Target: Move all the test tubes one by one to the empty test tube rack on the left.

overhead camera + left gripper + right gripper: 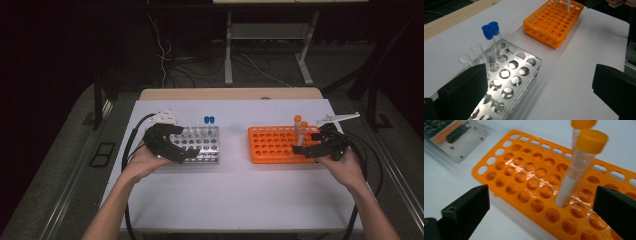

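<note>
- While the right gripper [541,202] gapes empty around the orange-capped tube [580,167] near the orange rack [272,147]'s right edge, close squarely.
- Left gripper [186,142], wide and empty, waits over the metal rack [509,82].

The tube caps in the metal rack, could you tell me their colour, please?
Blue; the caps show best in the left gripper view.

Beyond your bench's [235,190] far edge you see a dark floor [65,150] with loose white cables [162,55], and the grey legs of a stand [228,50] behind a wooden strip [230,93].
</note>
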Available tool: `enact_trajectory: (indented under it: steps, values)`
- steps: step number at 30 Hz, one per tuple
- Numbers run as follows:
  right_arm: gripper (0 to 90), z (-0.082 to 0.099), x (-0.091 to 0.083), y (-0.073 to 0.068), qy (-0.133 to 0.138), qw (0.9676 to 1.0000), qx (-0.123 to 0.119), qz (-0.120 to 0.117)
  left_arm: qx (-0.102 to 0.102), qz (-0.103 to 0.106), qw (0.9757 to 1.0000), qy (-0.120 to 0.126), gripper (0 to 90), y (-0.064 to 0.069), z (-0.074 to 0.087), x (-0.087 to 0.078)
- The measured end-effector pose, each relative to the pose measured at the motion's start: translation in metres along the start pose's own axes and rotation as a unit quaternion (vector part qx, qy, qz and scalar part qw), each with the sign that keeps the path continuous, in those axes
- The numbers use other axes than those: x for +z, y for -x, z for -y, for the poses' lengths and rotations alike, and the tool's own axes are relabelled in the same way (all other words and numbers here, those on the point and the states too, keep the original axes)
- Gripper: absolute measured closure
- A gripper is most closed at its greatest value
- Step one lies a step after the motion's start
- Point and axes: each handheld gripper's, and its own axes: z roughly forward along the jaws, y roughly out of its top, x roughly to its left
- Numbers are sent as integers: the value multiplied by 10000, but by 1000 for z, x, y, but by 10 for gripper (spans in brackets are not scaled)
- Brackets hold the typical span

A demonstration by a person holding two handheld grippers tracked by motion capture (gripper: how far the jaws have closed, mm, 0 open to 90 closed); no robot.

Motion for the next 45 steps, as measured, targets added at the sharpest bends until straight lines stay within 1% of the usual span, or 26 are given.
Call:
enact_trajectory:
  steps: [1, 3, 4, 5, 7, 8, 9, 10, 11, 13, 15, 17, 20, 21, 22, 24, 25, 26, 30, 33, 36, 40, 42, 45]
  values:
    - [57, 0, 2, 2, 13, 10000, -7, 16, 14, 21, 10000, 14, 0, 2, 1, 0]
    - [65, -1, 5, 6, 6, 9999, 84, 119, 33, 58, 10000, 21, 0, 5, 3, 1]
    - [135, -1, 7, 8, 1, 9999, 90, 144, 30, 62, 10000, 30, 0, 7, 4, 2]
    - [170, -1, 9, 10, 23, 9998, 122, 160, 46, 74, 10000, 13, 0, 8, 4, 3]
    - [188, -1, 12, 12, -29, 9995, 133, 271, 45, 106, 9999, 7, 0, 10, 6, 4]
    - [231, -1, 14, 12, -48, 9995, 119, 306, 44, 105, 9999, -4, 0, 10, 7, 5]
    - [239, -1, 15, 13, -55, 9994, 131, 321, 51, 114, 9999, 2, 0, 11, 7, 6]
    - [266, -1, 17, 13, -71, 9993, 122, 342, 68, 127, 9999, -4, 0, 12, 8, 6]
    - [313, -1, 18, 13, -94, 9992, 112, 379, 61, 127, 9999, -3, 0, 12, 8, 7]
    - [363, -1, 20, 13, -112, 9989, 98, 446, 80, 128, 9999, -13, 0, 13, 9, 9]
    - [427, -1, 23, 13, -132, 9983, 74, 557, 86, 135, 9999, -28, 0, 13, 10, 10]
    - [469, -2, 25, 12, -146, 9978, 64, 637, 78, 135, 9999, -30, 0, 14, 10, 11]
    - [592, -2, 28, 12, -178, 9969, 74, 760, 87, 132, 9999, -41, 0, 14, 11, 12]
    - [645, -2, 28, 11, -173, 9966, 73, 802, 85, 124, 9999, -46, 0, 14, 11, 12]
    - [688, -2, 28, 11, -159, 9967, 84, 788, 89, 124, 9999, -47, 0, 14, 10, 12]
    - [727, -2, 28, 10, -118, 9972, 71, 738, 90, 127, 9999, -38, 0, 15, 10, 12]
    - [734, -2, 27, 8, -103, 9972, 39, 744, 79, 128, 9999, -24, 0, 15, 10, 12]
    - [736, -3, 26, 6, -69, 9968, -20, 800, 76, 138, 9999, -21, 0, 14, 9, 12]
    - [738, -8, 14, -2, 156, 9956, -129, 911, 105, 138, 9998, -24, 0, 14, 7, 11]
    - [738, -11, 5, -6, 265, 9954, -211, 901, 99, 161, 9998, -25, 0, 14, 5, 11]
    - [738, -14, -2, -11, 337, 9955, -277, 839, 108, 195, 9997, -29, 0, 15, 4, 11]
    - [737, -18, -9, -20, 423, 9965, -359, 618, 124, 228, 9996, -56, 0, 17, 1, 11]
    - [737, -19, -12, -26, 448, 9967, -468, 499, 155, 241, 9996, -73, 0, 17, -1, 11]
    - [737, -22, -16, -38, 473, 9967, -614, 260, 156, 270, 9995, -56, 0, 18, -3, 11]
